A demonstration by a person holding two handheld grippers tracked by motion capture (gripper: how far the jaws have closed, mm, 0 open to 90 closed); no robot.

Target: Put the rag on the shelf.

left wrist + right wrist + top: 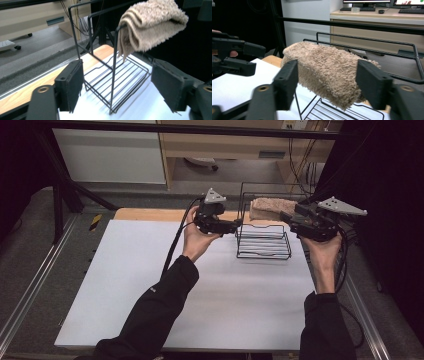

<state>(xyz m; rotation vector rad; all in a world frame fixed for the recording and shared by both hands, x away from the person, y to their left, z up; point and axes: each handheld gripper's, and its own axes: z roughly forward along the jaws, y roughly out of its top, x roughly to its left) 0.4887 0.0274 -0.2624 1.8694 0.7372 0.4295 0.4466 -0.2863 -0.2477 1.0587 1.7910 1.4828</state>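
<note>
A beige fluffy towel [270, 207] hangs folded over the top bar of a black wire rack [263, 242] at the far right of the white table sheet [200, 285]. My right gripper [286, 217] is at the towel's right end. In the right gripper view its jaws [327, 82] stand open on either side of the towel [324, 67], without pressing it. My left gripper [239, 226] hovers just left of the rack. Its jaws [120, 80] are open and empty, framing the rack's upright wire [113, 75], with the towel [150, 25] above and beyond them.
A wooden table edge [150, 214] runs behind the white sheet. Black frame bars [200, 127] cross overhead at the back, and a desk with monitors [372, 10] stands beyond. Cables trail from both grippers. A dark curtain closes the right side.
</note>
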